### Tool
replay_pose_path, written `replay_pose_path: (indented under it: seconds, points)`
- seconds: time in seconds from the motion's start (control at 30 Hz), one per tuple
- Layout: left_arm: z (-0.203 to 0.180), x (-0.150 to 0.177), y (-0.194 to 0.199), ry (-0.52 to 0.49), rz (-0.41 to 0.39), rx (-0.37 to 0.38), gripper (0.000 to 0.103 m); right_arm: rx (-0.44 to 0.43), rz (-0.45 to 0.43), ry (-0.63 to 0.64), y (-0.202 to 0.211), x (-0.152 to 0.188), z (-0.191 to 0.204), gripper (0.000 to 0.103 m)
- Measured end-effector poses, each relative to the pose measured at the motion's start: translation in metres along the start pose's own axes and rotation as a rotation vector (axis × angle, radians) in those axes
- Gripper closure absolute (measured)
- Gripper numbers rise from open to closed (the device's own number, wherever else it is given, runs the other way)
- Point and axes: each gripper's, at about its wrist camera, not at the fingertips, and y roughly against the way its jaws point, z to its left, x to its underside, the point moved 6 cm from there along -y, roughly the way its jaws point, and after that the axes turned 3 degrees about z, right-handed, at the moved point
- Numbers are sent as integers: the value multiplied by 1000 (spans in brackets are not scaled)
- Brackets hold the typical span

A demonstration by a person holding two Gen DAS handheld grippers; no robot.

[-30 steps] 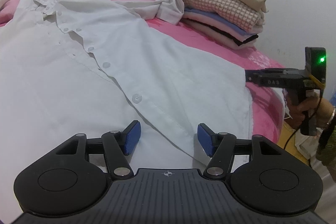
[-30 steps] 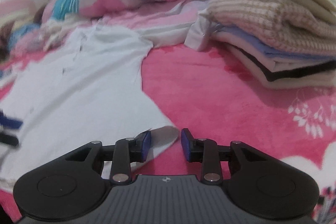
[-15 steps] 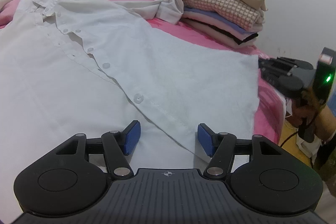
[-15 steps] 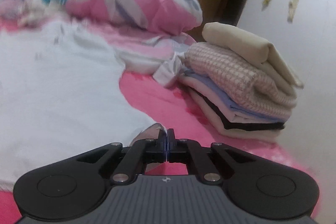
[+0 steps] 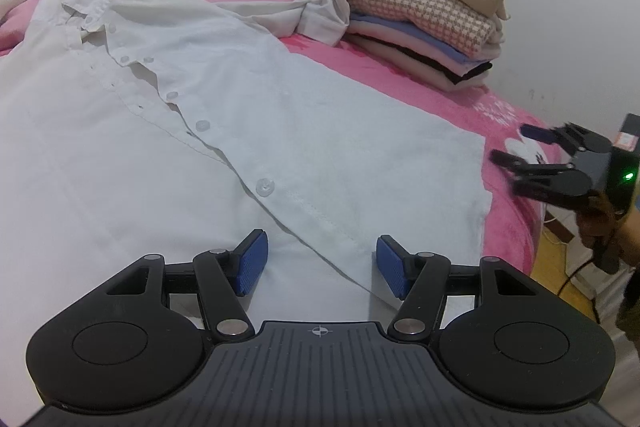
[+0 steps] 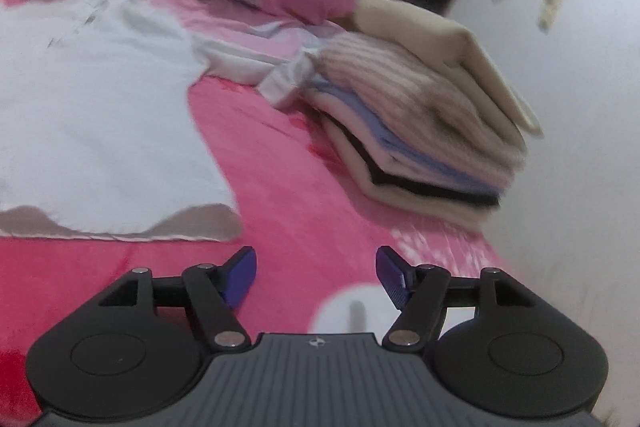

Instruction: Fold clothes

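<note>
Across the pink bedspread (image 5: 400,79) your white shirt (image 5: 280,131) lies flat, buttons up. Left gripper (image 5: 318,265) hovers wide open over its hem; right gripper (image 6: 314,277) is spread wide too, holding nothing, just off the hem corner. Thin, floppy cotton, so pinch that corner, it'll probably drape and slide.

No words, brand names or numbers can be read in either view. The only sign is a small crosshair mark (image 5: 318,331) on the ribbed housing of the left claw, and a similar small emblem (image 6: 315,342) on the right claw's housing, too blurred to make out.
</note>
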Motion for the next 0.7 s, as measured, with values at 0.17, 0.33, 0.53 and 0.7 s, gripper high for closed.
replay_pose_path:
  seconds: [0.17, 0.33, 0.53, 0.7]
  points:
    - [0, 0, -1, -5, -2, -5, 42, -296, -86, -336, 22, -24, -17, 62]
    - [1, 0, 0, 3, -8, -2, 42, -555, -76, -373, 5, -39, 29, 70]
    - [1, 0, 2, 14, -12, 4, 42, -579, 74, -405, -23, -20, 52, 71]
    - [3, -2, 6, 28, -30, 1, 41, -604, -8, -420, 4, -42, 47, 70]
